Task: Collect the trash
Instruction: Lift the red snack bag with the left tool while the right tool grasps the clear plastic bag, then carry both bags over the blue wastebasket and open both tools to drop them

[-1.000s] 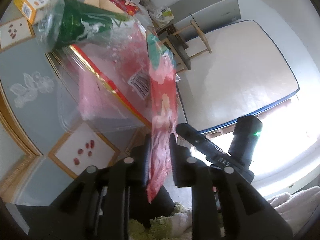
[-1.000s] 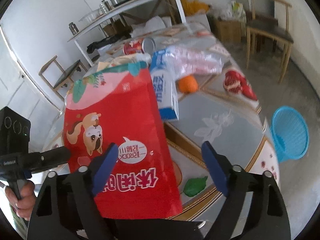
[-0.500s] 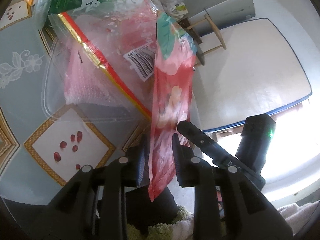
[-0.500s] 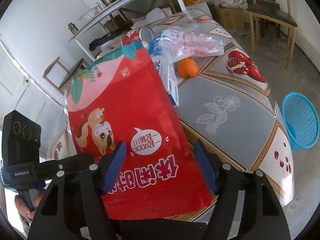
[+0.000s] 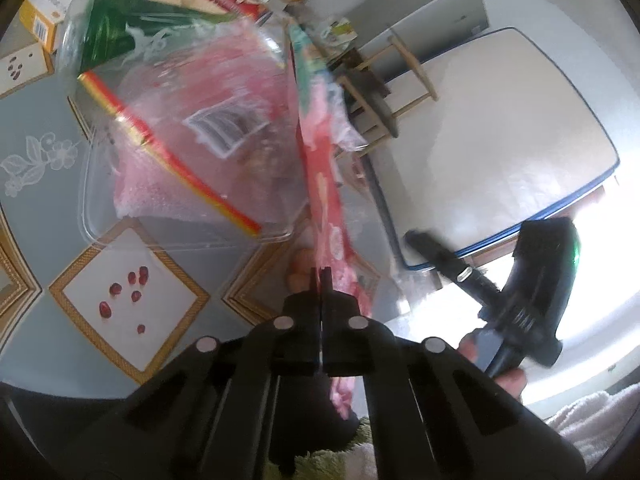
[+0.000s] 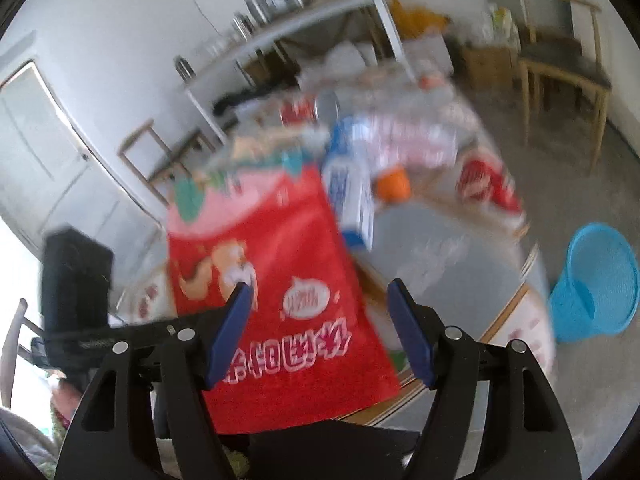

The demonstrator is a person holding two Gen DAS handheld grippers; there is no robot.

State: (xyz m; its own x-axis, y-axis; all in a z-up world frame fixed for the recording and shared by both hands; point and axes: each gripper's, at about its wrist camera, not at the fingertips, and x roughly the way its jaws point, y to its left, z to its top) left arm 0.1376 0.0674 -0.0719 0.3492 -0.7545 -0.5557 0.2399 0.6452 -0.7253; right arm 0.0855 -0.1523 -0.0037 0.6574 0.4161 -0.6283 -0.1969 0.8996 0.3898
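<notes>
The left gripper (image 5: 321, 276) has just clamped: half a second ago its jaws stood a little apart on either side of the red snack bag (image 5: 320, 168), and now they are pressed together on the bag's lower edge, pinching it so the bag stands edge-on above them. Just beside the bag, on the worktop (image 5: 40, 184), lies a clear plastic tray (image 5: 192, 160) with pink wrapping inside, and beyond that a green packet (image 5: 120, 28).

From the right wrist view the same bag shows its printed face. The right gripper (image 6: 320, 320) has its blue jaws spread wide in front of that face, pressing on nothing. The picture is blurred, so finer contact is hard to read.

This likely means the bag is now secured as the first piece of trash. The blue basket (image 6: 592, 280) stands on the floor well apart from the bag, past the far corner of the worktop, and looks like the place to carry it.
</notes>
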